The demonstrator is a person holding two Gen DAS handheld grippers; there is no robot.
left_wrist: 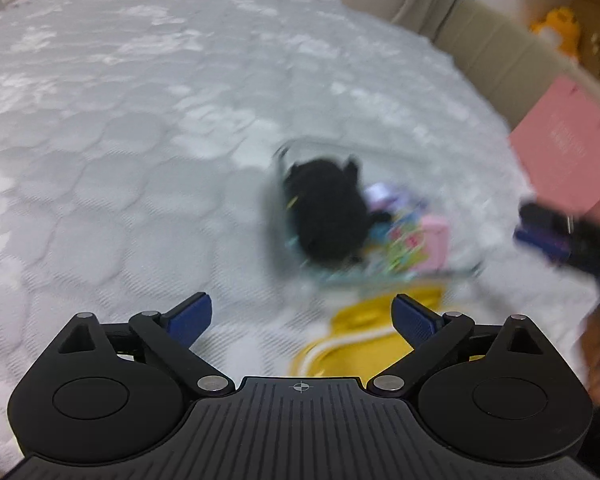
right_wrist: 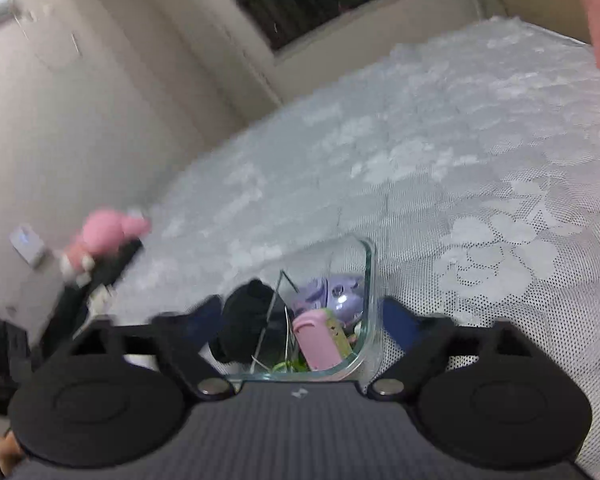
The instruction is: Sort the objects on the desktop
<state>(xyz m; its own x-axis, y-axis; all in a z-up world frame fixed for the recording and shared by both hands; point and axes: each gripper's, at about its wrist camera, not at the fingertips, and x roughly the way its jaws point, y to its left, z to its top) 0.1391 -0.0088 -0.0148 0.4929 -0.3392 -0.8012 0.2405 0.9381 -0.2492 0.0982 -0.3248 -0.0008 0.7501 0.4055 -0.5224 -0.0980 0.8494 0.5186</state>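
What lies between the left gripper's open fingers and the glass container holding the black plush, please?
In the left wrist view, a yellow item lies on the patterned cover between the left gripper and the glass container; blur hides what it is.

1. Soft, even indoor light in both views; no hard shadows, no strong glare.
2. Left wrist view: heavy motion blur smears the black soft toy (left_wrist: 328,208) and pink box (left_wrist: 564,148) at centre and right.
3. Right wrist view: blur smears the left side; the glass dish (right_wrist: 366,280) is sharper.
4. Fisheye bends the edges and darkens the corners.
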